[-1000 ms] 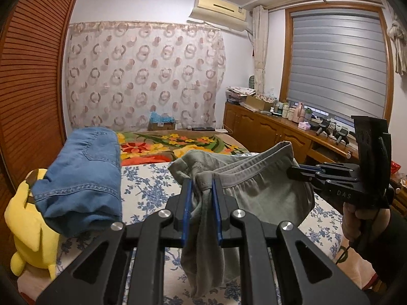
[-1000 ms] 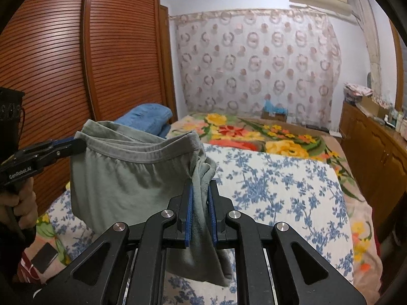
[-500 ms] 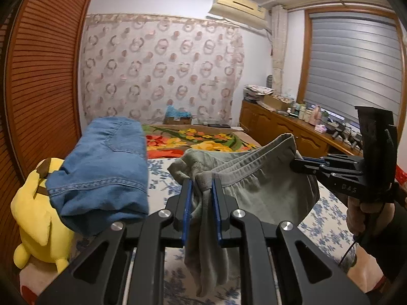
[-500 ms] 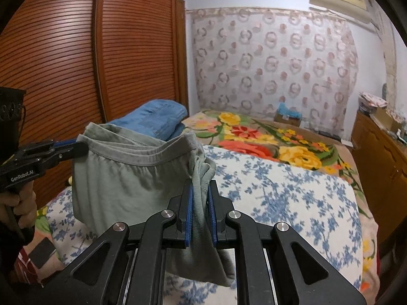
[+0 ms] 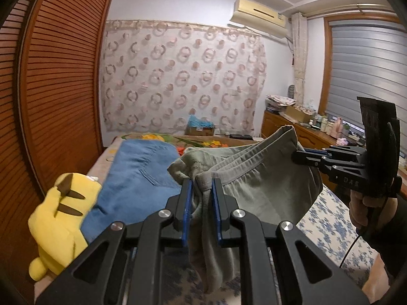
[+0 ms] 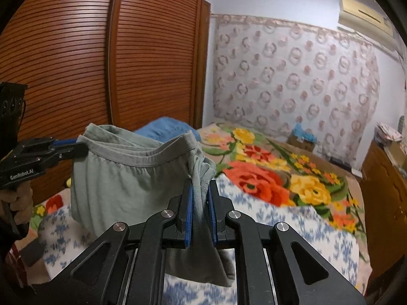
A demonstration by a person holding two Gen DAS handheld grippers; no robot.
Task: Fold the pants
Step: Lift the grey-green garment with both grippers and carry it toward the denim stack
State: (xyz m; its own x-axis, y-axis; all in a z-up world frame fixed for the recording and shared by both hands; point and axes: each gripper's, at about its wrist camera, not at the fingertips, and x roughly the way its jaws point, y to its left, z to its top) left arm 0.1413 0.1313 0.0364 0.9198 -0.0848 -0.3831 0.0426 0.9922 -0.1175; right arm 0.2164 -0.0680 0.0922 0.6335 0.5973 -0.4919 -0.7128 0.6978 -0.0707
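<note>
Grey-green pants (image 5: 259, 183) hang in the air between both grippers, held by the waistband, with the legs drooping toward the bed. My left gripper (image 5: 201, 185) is shut on one bunched end of the waistband. My right gripper (image 6: 199, 186) is shut on the other end. The right gripper shows in the left wrist view (image 5: 302, 156) at the far right, and the left gripper shows in the right wrist view (image 6: 76, 147) at the far left. The pants (image 6: 122, 178) sag between them above the floral bedspread.
Folded blue jeans (image 5: 137, 178) lie on the bed's left side, next to a yellow plush toy (image 5: 58, 223). The bed (image 6: 279, 218) has blue-flowered and bright-flowered covers. A slatted wooden wardrobe (image 6: 76, 63) stands left, a wooden dresser (image 5: 305, 134) right, a curtain behind.
Both grippers have risen and swung left with the pants still held; the jeans and plush toy now sit lower and nearer the middle of the left wrist view.
</note>
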